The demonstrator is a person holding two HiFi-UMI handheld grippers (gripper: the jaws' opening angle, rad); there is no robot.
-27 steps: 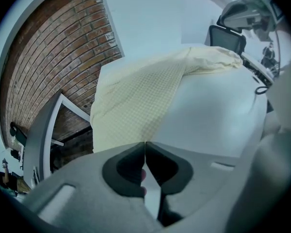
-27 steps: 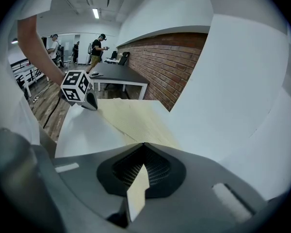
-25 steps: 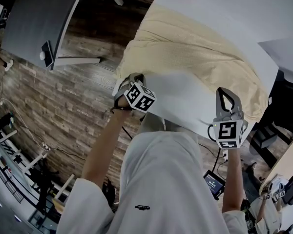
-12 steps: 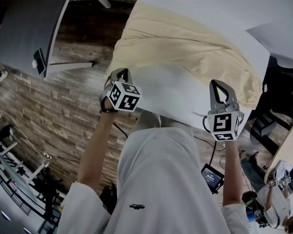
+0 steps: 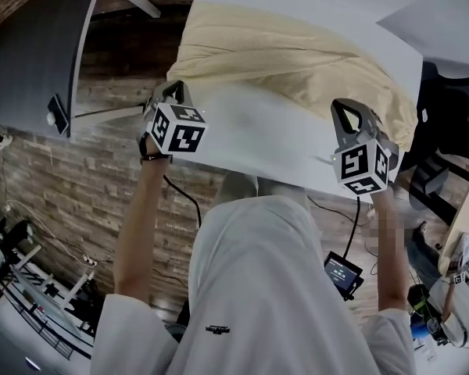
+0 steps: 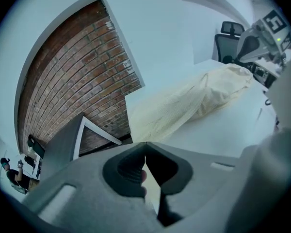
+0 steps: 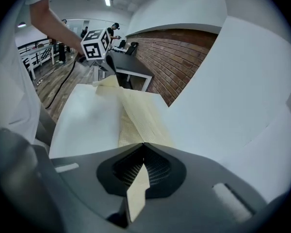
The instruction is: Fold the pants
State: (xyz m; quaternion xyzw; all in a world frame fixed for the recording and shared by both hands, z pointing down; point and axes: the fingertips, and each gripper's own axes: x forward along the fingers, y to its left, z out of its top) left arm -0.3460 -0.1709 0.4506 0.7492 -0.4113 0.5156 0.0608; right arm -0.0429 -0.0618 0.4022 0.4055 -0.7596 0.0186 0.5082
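The cream pants [image 5: 297, 53] are lying in a long, soft heap across the white table [image 5: 250, 135]. They are looking light and floppy, so they will likely be sagging wherever nothing is holding them, and the two near corners seem best to grab. The left gripper [image 5: 175, 91] and the right gripper [image 5: 345, 109] are each pinching that edge, jaws squeezed together on the cloth.

Head view looks steeply down; gripper views look along their jaws; all share the pants [image 5: 297, 57].
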